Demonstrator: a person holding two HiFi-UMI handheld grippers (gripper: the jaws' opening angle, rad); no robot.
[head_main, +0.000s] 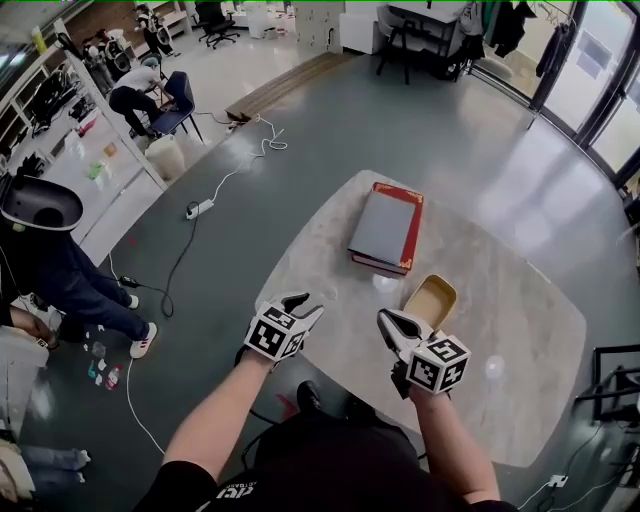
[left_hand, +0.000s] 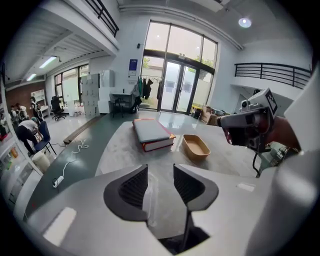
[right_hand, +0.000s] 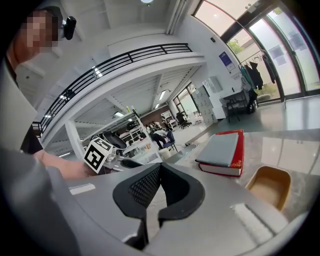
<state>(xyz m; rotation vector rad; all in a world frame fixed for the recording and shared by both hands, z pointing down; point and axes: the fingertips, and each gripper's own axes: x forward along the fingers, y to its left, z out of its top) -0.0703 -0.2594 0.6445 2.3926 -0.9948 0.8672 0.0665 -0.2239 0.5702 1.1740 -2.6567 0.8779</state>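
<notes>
A red book with a grey cover (head_main: 385, 228) lies flat on the pale stone table (head_main: 520, 350). Just in front of it sits an empty tan tray (head_main: 430, 302). My left gripper (head_main: 303, 305) hovers over the table's near left edge, its jaws apart with nothing between them (left_hand: 160, 175). It faces the book (left_hand: 151, 132) and the tray (left_hand: 196, 146). My right gripper (head_main: 395, 325) is just short of the tray, jaws closed tip to tip on nothing (right_hand: 160, 170). From the right gripper view, the book (right_hand: 224, 150) and tray (right_hand: 270, 185) lie ahead to the right.
A white cable and power strip (head_main: 200, 208) trail over the grey floor left of the table. A person in dark clothes (head_main: 60, 270) stands at far left by a white counter (head_main: 100, 170). Another crouches near a blue chair (head_main: 178, 100). Glass doors (left_hand: 180, 85) lie beyond.
</notes>
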